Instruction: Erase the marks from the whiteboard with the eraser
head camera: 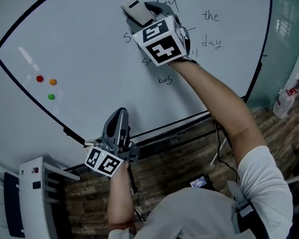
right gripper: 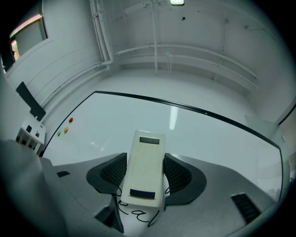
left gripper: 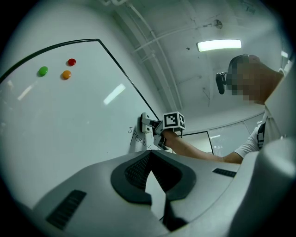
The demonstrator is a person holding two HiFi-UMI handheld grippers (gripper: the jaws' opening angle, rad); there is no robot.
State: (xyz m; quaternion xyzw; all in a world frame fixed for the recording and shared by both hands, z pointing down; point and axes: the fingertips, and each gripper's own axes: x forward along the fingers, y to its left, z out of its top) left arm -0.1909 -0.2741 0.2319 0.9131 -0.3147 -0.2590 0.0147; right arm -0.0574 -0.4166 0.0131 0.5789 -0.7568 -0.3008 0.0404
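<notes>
Lying between jaws of right claw [right gripper: 144, 163]: eraser [right gripper: 146, 170]

An office or classroom: wall whiteboard [head camera: 108, 52], ceiling strip light [left gripper: 218, 45].

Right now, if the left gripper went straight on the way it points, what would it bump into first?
Probably the bare whiteboard, just short of the handwriting. The left gripper, shut and empty, points at it. Depth is hard to judge.
</notes>
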